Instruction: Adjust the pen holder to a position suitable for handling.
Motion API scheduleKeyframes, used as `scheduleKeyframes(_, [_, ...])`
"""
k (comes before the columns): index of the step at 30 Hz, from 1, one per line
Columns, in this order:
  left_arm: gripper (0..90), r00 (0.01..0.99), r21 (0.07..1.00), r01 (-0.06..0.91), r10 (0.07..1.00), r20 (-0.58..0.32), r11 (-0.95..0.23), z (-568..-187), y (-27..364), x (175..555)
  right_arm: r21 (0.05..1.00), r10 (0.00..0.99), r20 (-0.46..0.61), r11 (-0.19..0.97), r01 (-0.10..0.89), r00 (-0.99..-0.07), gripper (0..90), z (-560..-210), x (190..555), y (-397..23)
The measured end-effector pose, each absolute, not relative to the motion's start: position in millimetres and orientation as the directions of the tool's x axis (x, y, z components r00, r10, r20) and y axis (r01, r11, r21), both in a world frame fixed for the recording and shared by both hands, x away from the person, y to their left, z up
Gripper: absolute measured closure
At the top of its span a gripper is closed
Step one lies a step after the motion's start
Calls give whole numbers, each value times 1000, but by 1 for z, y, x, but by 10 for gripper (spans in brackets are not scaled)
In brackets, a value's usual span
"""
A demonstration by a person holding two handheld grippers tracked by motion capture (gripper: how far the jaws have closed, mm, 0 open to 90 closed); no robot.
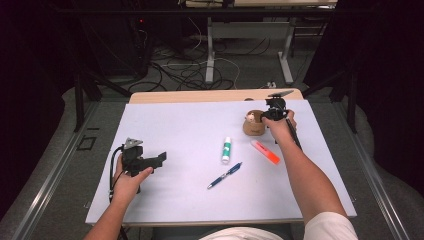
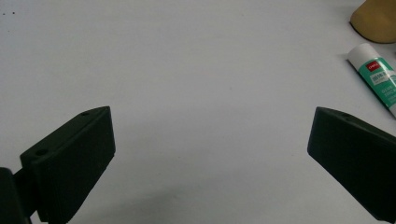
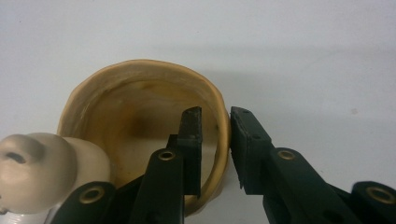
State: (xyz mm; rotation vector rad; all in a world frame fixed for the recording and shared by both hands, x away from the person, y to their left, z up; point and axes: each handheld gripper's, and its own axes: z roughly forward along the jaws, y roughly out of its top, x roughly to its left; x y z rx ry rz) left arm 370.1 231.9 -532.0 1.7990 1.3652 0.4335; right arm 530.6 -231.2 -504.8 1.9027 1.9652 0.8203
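The tan cup (image 1: 253, 126) stands upright on the white surface (image 1: 175, 130), toward its far right area. In the right gripper view the cup (image 3: 140, 88) shows an open mouth, a thick uneven rim and a hollow brown interior. A pale rounded figure (image 3: 42, 168) sits at the rim on the side opposite the gripped wall.

The right claw (image 3: 215, 140) straddles the cup wall: one jaw stands inside the cup, the other outside, with the rim between them. The gap is narrow and the jaws appear to press the wall from both sides, so the right claw holds the cup by its rim. In the high view the right claw (image 1: 272, 114) sits over the cup's right side, carried by the person's right hand (image 1: 280, 125).

Near the cup, toward the person, an orange highlighter (image 1: 265, 151) lies flat on the surface. To its left lies a white glue stick (image 1: 226, 150) with a green label, and nearer the person a blue pen (image 1: 225, 175) lies at a slant. The three items lie apart from one another and apart from the cup.

The left claw (image 1: 160, 159) rests at the left side of the surface, well apart from the cup, held in the left hand (image 1: 127, 182). In the left gripper view the left claw (image 2: 210, 154) stands wide, with bare surface between its jaws. The glue stick (image 2: 378, 77) and an edge of the cup (image 2: 376, 21) show at that view's upper right.
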Motion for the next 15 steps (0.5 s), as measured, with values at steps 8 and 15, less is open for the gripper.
scheduleKeyframes(8, [10, 353, 768, 635, 914, -199, -78, -532, 232, 370, 572, 980, 192, -64, 818, -58, 779, -504, 531, -231])
scheduleKeyframes(15, [10, 347, 768, 636, 916, -200, -74, -533, 232, 370, 570, 980, 195, -92, 817, -26, 790, -504, 531, -230])
